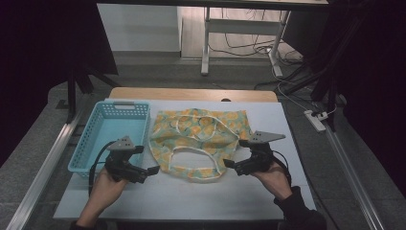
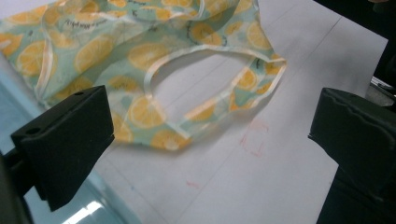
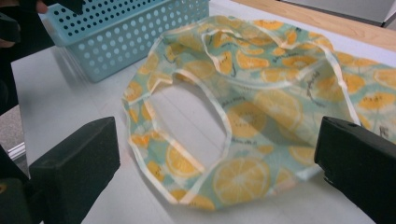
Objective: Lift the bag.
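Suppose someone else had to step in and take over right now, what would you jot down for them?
Left hand-held gripper: open, holding nothing, beside the cloth's left edge.
Right hand-held gripper: open, holding nothing, beside its right edge.
Orange-print cloth: lies spread on the white table, untouched.
Blue basket: left of the cloth, looks unfilled.
Done: nothing gripped yet.
Left: probably grip the cloth on both sides and handle it.

small dark lettering on the orange-print cloth, too blurred to read
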